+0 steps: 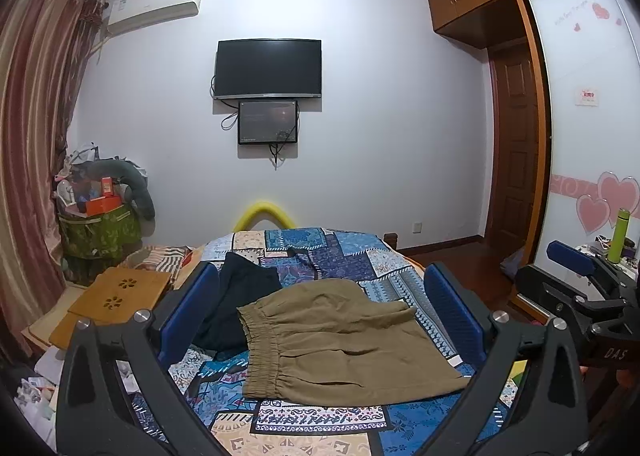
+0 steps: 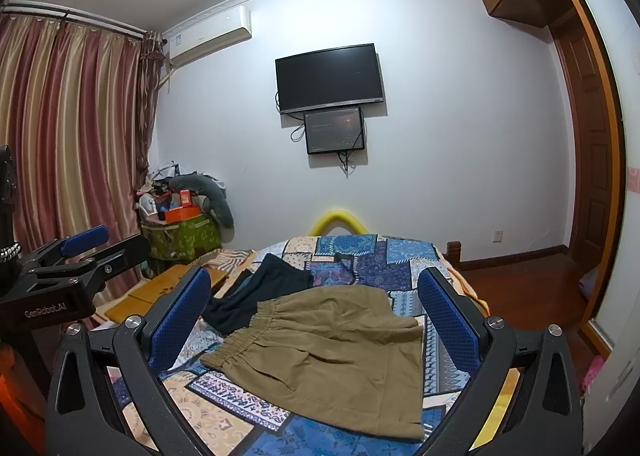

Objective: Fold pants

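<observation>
We found the khaki pants (image 1: pixel 340 340) lying flat on the bed (image 1: pixel 320 424), on its patchwork cover, ahead of and below both grippers, touched by neither. They looked already doubled over, though we could not be sure how many layers lay there. Their elastic waistband (image 1: pixel 260 348) ran along the left edge, and the cloth stretched away from it toward the right, so we judged the long axis to run left to right across both views.

The left gripper (image 1: pixel 320 308) had its jaws spread wide with nothing between them, and the pants showed through the gap. The right gripper (image 2: pixel 316 316) stood the same way, jaws apart and empty. Both hovered short of the cloth, pointed slightly down at it.

By our reckoning the left gripper was the nearer to the waistband and the right gripper to the far, right-hand edge (image 2: pixel 416 376), so the coming move would likely turn on each taking its own side.

The left wrist view showed the right gripper at its right margin; the right wrist view showed the left gripper at its left margin. The right view also gave the near right corner of the pants more fully. A dark garment (image 2: pixel 256 292) lay just behind the waistband, touching it or tucked under it.
</observation>
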`<state>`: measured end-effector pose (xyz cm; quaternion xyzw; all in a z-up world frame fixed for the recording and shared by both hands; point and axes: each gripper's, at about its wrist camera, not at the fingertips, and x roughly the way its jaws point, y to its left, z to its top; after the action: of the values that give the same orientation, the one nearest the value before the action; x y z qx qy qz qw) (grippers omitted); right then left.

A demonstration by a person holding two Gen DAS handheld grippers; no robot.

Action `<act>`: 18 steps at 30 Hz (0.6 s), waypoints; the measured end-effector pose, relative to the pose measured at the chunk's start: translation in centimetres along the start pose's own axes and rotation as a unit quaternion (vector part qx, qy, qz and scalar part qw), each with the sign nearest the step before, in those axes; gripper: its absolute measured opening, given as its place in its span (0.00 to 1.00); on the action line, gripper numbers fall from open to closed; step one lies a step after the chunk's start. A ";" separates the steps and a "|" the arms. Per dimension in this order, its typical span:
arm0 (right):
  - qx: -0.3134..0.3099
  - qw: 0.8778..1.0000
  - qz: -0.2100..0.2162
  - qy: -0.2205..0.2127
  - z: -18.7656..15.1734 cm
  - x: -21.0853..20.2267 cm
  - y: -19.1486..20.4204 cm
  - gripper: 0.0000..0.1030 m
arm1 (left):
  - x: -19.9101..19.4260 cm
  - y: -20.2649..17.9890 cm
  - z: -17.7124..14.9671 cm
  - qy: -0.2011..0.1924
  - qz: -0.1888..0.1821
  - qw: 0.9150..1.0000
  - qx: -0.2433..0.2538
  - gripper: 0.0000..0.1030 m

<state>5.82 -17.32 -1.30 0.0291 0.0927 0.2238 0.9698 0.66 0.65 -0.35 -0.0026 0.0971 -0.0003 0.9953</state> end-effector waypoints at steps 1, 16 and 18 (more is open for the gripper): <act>0.000 1.000 0.000 0.000 0.0 0.1 -0.1 1.00 | 0.0 -0.1 0.1 0.000 0.000 1.000 0.000 1.00; 0.002 1.000 -0.001 0.003 -0.3 0.1 0.0 1.00 | -0.1 -0.2 0.2 0.000 0.005 1.000 0.003 1.00; 0.003 1.000 -0.001 0.003 -0.4 0.2 0.0 1.00 | -0.1 -0.2 0.2 0.000 0.005 1.000 0.003 1.00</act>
<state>5.90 -17.20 -1.70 0.0311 0.0964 0.2224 0.9697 0.57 0.47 -0.12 0.0004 0.0970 0.0049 0.9953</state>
